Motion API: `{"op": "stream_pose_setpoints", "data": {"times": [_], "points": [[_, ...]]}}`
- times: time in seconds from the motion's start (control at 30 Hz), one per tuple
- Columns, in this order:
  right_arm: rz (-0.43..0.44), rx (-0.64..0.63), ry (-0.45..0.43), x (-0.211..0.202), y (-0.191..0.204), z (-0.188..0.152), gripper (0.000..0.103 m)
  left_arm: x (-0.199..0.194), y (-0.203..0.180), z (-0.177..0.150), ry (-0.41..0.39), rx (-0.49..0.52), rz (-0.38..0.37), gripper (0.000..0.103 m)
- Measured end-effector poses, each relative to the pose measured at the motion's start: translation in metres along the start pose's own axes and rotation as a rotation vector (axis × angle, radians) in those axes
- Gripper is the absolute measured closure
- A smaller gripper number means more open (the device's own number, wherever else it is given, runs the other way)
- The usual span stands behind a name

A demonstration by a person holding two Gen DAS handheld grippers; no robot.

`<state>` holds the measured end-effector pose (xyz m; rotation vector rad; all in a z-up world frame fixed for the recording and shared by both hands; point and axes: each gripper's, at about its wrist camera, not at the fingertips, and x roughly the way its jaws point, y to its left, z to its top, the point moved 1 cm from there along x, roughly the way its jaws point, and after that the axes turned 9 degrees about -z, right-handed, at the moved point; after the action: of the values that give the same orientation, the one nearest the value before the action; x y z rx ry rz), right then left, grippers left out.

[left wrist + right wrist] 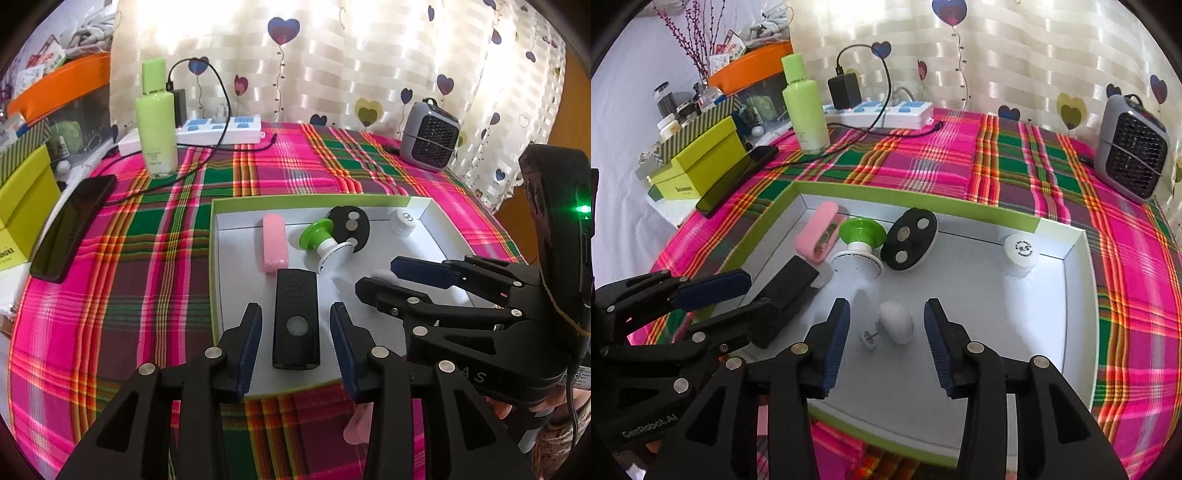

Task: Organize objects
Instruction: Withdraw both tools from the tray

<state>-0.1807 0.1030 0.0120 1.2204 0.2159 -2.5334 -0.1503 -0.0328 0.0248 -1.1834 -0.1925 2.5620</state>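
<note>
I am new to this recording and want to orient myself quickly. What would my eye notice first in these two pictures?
First, the bright pink, green and orange plaid tablecloth, with a shallow white tray with lime-green rim lying on it. Both grippers hang open over the tray: the left gripper straddles a flat black rectangular device with a round pale button, and the right gripper straddles a small white egg-shaped object. At the back left stands a tall pale-green plastic bottle.

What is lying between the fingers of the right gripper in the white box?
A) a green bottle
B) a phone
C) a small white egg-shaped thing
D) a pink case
C: in the right wrist view the small white egg-shaped thing lies on the floor of the white box, between the open fingers of the right gripper, untouched.
</note>
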Motion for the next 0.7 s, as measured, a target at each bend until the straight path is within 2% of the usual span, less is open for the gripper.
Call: {"op": "stream_pose_setpoints", "data": {"times": [0.4, 0.7], "points": [[-0.029, 0.040, -0.081, -0.043, 0.002, -0.019, 0.059, -0.034, -0.018, -0.020, -0.061, 0.007, 0.022, 0.064], [-0.045, 0.075, -0.099, -0.061, 0.005, -0.046, 0.059, -0.045, -0.026, -0.040, -0.066, 0.011, 0.031, 0.063]]}}
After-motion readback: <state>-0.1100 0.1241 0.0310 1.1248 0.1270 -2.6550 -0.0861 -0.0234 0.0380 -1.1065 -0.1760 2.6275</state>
